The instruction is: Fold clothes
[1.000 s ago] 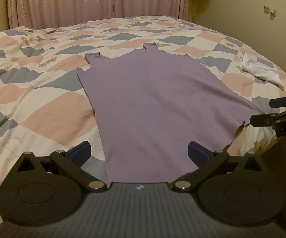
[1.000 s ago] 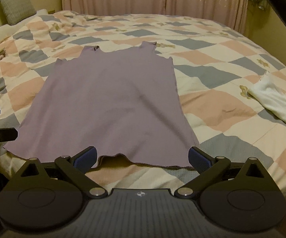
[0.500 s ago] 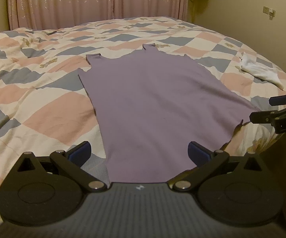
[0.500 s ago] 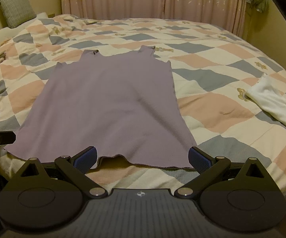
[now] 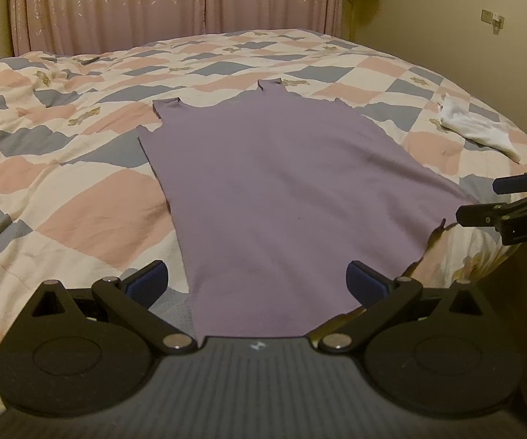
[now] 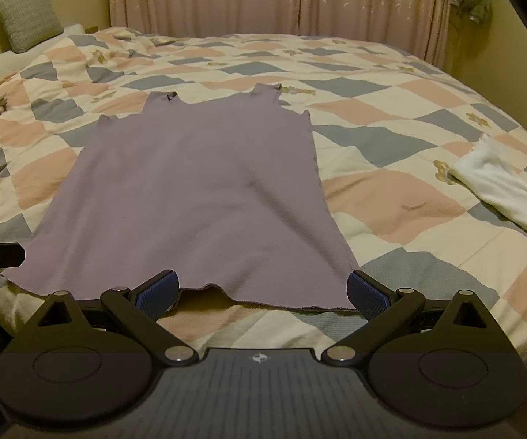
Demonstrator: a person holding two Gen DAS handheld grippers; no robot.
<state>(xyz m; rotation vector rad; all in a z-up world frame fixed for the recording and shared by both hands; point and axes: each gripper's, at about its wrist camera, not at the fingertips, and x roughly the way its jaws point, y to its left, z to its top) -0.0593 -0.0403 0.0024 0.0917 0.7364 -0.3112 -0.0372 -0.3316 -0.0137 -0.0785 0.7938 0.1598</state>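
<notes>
Purple tank top (image 6: 197, 190) lies flat and fully spread on the checkered quilt (image 6: 391, 183), straps away from me, hem at the bed's near edge. No fold is made yet, so I judge the whole task remains. My left gripper (image 5: 258, 280) and right gripper (image 6: 261, 289) hover at the hem, both spread wide, grasping nothing. I count one tank top, one white garment (image 6: 508, 190) lying apart, one pillow (image 6: 25, 16).
</notes>
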